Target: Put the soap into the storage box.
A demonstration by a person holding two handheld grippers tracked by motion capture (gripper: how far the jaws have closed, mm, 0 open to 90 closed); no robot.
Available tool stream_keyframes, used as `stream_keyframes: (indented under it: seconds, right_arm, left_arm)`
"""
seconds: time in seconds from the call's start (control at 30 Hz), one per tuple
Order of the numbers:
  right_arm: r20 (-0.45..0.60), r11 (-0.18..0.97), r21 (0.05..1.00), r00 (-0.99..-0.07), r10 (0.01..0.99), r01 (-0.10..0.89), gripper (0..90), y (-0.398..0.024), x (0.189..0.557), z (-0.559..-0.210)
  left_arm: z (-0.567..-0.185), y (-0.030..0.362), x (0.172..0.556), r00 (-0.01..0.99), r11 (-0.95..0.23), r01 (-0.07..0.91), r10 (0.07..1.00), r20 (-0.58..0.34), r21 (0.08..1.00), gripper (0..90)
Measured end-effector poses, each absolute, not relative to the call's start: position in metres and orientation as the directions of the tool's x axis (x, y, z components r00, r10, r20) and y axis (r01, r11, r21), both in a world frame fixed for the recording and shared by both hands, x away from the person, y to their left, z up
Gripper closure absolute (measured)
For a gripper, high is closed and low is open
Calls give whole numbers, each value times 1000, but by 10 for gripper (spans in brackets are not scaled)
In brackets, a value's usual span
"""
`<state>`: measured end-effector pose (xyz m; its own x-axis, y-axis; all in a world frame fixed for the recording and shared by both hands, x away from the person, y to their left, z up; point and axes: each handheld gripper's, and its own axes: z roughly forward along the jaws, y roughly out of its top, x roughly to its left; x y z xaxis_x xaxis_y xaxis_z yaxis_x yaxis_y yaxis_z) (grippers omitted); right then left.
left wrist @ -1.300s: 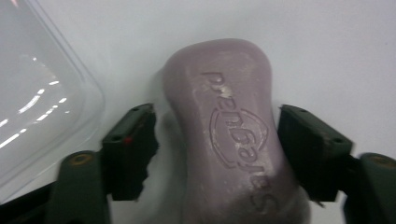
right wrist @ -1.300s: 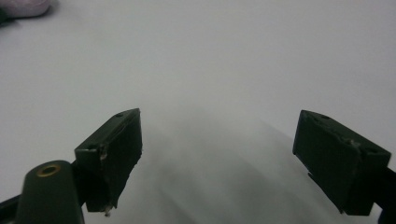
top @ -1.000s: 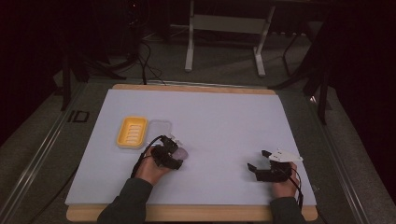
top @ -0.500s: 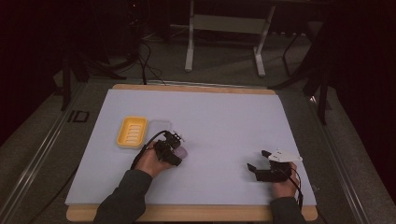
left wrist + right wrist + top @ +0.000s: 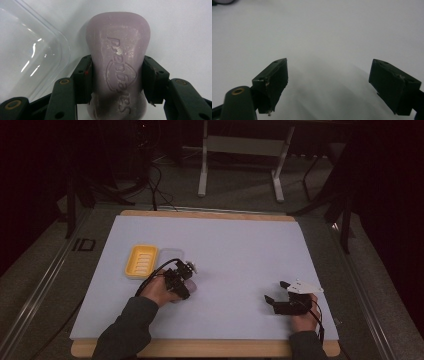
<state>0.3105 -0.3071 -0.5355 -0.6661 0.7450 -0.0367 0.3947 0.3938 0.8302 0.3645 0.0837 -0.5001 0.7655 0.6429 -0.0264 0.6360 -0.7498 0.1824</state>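
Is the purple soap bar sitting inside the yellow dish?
No, the soap bar lies on the white table, clamped by the left gripper.

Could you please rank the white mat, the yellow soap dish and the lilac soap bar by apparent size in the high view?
1. White mat, by far the largest.
2. Yellow soap dish.
3. Lilac soap bar, apparently smallest, though the left gripper clamped on it hides much of it.
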Motion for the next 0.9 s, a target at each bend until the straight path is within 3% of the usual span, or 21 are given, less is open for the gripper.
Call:
stream_keyframes:
  seconds: [0.9]
  right_arm:
    - [-44,406,824,-671,740,394,153,-306,311,-536]
  left_arm:
    - [-499,78,366,791,-782,604,612,-1,155,502]
